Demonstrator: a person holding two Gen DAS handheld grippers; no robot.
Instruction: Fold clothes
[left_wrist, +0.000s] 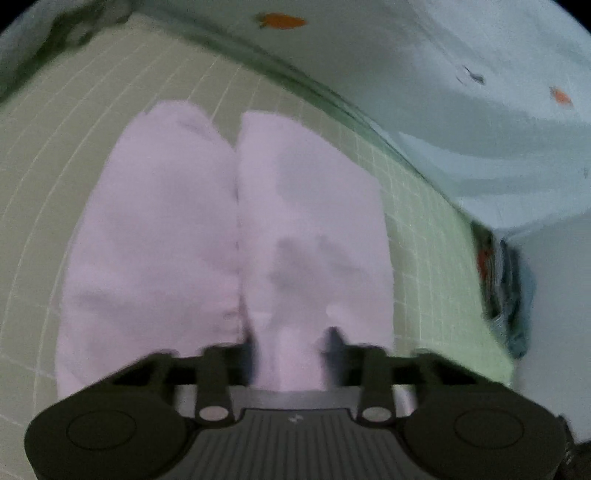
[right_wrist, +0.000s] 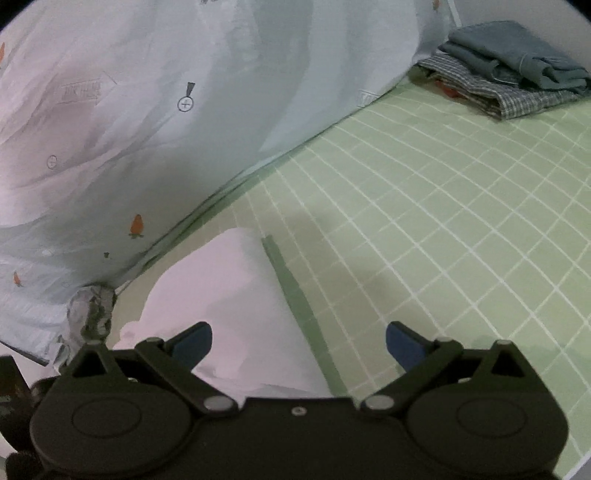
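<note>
A pale pink garment (left_wrist: 229, 229) lies flat on the green checked sheet (left_wrist: 74, 122), two long legs side by side, like shorts or trousers. My left gripper (left_wrist: 291, 347) is at its near edge, and the cloth bunches up between the fingers; it looks shut on the garment. In the right wrist view the same pink garment (right_wrist: 229, 295) lies low at the left. My right gripper (right_wrist: 299, 343) is open with its blue pads (right_wrist: 402, 343) wide apart, over the garment's right edge and the sheet, holding nothing.
A light blue curtain with small orange carrot prints (right_wrist: 147, 129) hangs along the far side of the bed. A stack of folded clothes (right_wrist: 506, 77), grey-blue on top of plaid, sits at the far right corner; it also shows in the left wrist view (left_wrist: 502, 288).
</note>
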